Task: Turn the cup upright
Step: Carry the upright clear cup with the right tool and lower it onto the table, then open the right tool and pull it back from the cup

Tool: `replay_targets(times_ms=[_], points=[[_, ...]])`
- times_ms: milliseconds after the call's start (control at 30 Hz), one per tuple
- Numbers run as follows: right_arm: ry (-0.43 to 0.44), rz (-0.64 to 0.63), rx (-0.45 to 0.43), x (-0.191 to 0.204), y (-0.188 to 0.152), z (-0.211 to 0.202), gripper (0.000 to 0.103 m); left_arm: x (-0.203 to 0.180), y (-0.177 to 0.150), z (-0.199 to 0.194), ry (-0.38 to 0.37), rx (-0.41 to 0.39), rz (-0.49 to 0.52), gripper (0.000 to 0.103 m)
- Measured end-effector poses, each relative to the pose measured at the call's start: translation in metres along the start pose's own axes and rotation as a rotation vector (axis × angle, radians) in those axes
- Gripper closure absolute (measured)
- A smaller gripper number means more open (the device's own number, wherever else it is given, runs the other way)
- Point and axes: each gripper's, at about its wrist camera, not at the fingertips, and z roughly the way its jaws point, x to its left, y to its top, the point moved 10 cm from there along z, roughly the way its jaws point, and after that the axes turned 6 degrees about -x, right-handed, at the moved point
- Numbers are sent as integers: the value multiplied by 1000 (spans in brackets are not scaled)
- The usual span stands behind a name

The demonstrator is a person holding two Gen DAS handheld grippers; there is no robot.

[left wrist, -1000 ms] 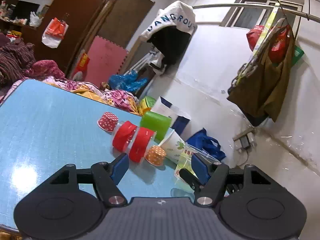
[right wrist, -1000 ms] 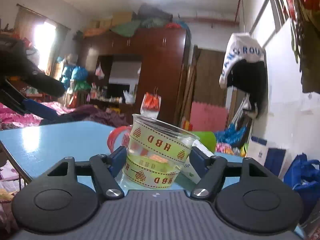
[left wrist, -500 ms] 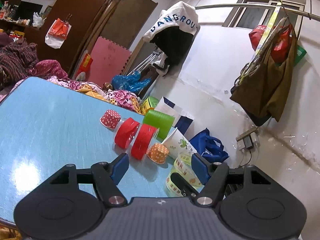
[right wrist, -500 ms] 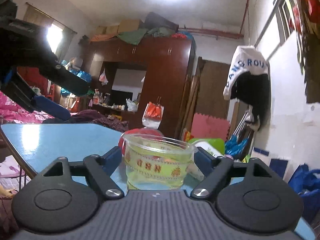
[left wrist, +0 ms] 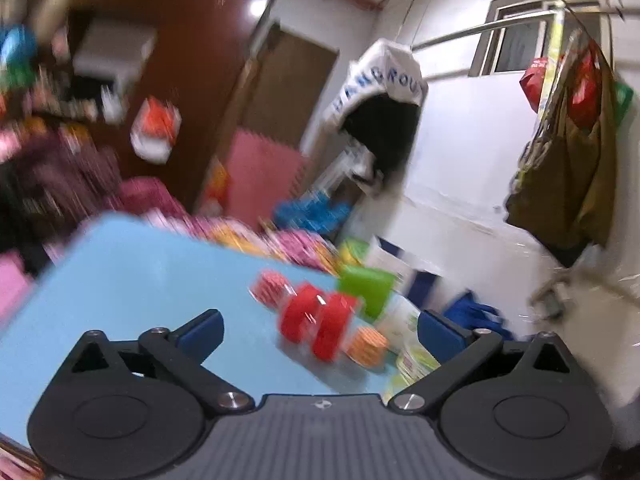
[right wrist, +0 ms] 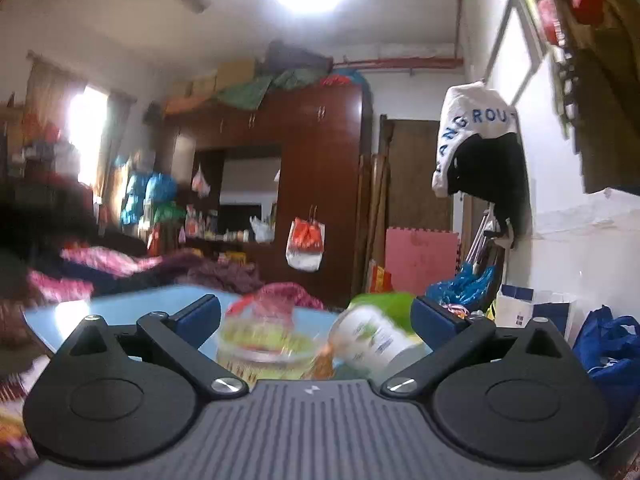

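A clear plastic cup with yellow printed bands [right wrist: 264, 350] stands upright on the blue table [right wrist: 120, 308], blurred, between the open jaws of my right gripper [right wrist: 314, 316], which does not touch it. The cup also shows in the left wrist view [left wrist: 414, 362], low by the right finger. My left gripper [left wrist: 320, 330] is open and empty above the table [left wrist: 140, 280].
Lying on the table are a white cup with green print [right wrist: 372, 340], a green cup [left wrist: 366, 288], two red cups [left wrist: 316, 322], a small orange cup [left wrist: 366, 346] and a red dotted cup [left wrist: 270, 288]. Bags and a wall lie beyond the table's right edge.
My right gripper has opened and let go of the clear cup, which now stands on the table. The left gripper has swung and its view is blurred.
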Motion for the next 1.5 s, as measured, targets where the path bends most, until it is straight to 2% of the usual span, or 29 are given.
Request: replay_targets(times_ms=[133,233,333,433,500,600,733,867,1033,1500], points=[[5,100,55,-17,24,-10,1,-17,13,-17,84,-63,122,0],[30,167,154,-21,27,-10,1,-41,16,-29,60,-69,205,0],[20,202,208,-21,26,-20,1,-61,15,-43,98,-69,290,0],[4,140,201,-18,26,-28,1,-69,12,-48,127,-49,280,0],[2,110,255,-18,18,-24,1,-67,10,-47,131,-36,252,0],[33,118,318,-17,1,-12,1,-62,-1,-33,169,22,249,0],[-17,132,356,-27,-19,2,1,-64,-21,-21,166,93,254,0],[-25,168,373,-34,-28,-2,1,-73,-37,-17,168,142,291,0],[-44,161,367,-41,-24,-13,1,-76,-38,-21,182,138,313,0],[-28,152,383,-37,-22,-16,1,-74,-33,-16,201,139,309,0]])
